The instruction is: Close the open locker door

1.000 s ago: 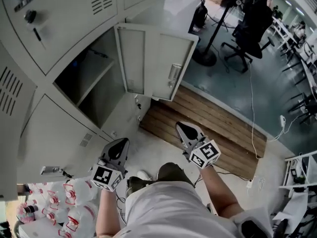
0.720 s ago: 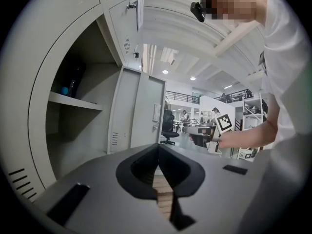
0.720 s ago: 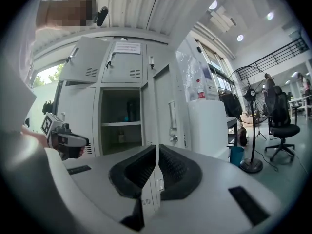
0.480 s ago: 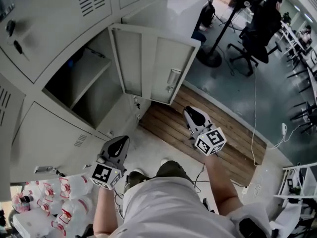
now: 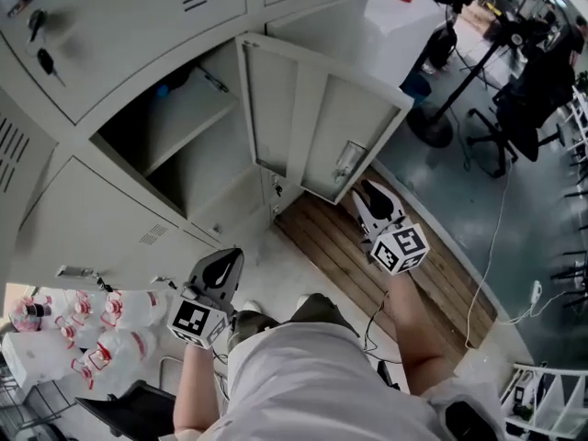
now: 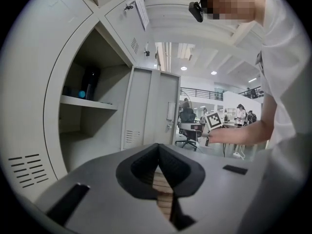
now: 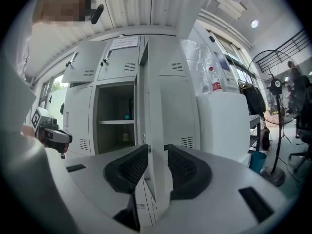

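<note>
Nothing of the closing is done yet, judging by how things lie. The locker compartment (image 5: pixel 179 154) gapes, its shelf (image 5: pixel 188 118) bare to the room. To its right the locker door (image 5: pixel 322 122) stands swung well out from the cabinet, hinged on its left side, with its free edge towards the wooden platform (image 5: pixel 404 265). The whole swing back to the frame remains.

The left hand-held gripper (image 5: pixel 220 266) hangs low in front of the person's body, well apart from the door. It points up towards the lower lockers, its jaws brought together at the tips with nothing between them. It appears to play no part at present.

The right hand-held gripper (image 5: pixel 370 196) is raised on an outstretched forearm and sits just beside the door's lower free corner. Its jaws stand apart, and in the right gripper view the door's thin edge lines up in the gap between them. Whether either pad touches the metal cannot be told. The pose looks ready to push or catch that edge.
</note>
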The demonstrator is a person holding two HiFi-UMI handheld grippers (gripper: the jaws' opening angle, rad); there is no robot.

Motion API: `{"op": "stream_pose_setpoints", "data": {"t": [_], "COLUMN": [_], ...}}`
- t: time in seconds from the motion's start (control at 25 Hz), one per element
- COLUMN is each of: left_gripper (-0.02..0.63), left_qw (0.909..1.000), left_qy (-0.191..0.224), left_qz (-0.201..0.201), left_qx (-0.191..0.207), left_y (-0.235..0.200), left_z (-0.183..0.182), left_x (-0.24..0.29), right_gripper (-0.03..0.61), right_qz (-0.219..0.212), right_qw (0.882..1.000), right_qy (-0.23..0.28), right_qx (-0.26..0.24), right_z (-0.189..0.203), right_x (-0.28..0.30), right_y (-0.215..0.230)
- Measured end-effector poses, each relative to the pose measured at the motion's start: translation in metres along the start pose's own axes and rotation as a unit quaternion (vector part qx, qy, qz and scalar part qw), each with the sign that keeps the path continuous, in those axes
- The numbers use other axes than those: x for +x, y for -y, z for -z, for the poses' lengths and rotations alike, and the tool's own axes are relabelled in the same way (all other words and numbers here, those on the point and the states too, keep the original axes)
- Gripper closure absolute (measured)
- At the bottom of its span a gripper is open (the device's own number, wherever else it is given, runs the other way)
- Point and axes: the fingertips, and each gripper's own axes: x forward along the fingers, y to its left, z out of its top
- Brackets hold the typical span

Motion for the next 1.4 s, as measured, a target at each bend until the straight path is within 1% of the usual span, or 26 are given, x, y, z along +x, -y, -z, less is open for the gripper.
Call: {"op": "stream_pose_setpoints", "data": {"t": [0.36, 0.76, 1.04, 1.24, 1.4], "left_gripper": [0.612, 0.612, 0.612, 0.612, 0.613], "left_qw": [0.9981, 0.9937, 0.9918, 0.9901, 0.9909], "left_qy": [-0.001, 0.006, 0.013, 0.016, 0.015], "left_qz": [-0.06, -0.108, -0.121, -0.134, -0.129], "left_qx": [-0.012, -0.028, -0.038, -0.04, -0.036], "left_y": [0.007, 0.022, 0.032, 0.022, 0.015], "left_z": [0.009, 0.015, 0.026, 0.023, 0.023], "left_x": [-0.007, -0.016, -0.021, -0.037, -0.049], "right_gripper": [0.462, 0.486, 0.483, 0.479, 0.479], "right_qz": [-0.071, -0.117, -0.141, -0.15, -0.156], "right_qw": [0.997, 0.993, 0.99, 0.989, 0.988], "right_qy": [0.003, 0.011, 0.018, 0.017, 0.02], "right_qx": [-0.001, -0.002, -0.001, 0.004, -0.004], "right_z": [-0.001, -0.003, -0.001, 0.001, 0.002], "right_x": [0.021, 0.021, 0.019, 0.014, 0.012], "right_y": [-0.005, -0.018, -0.034, -0.053, -0.074]}}
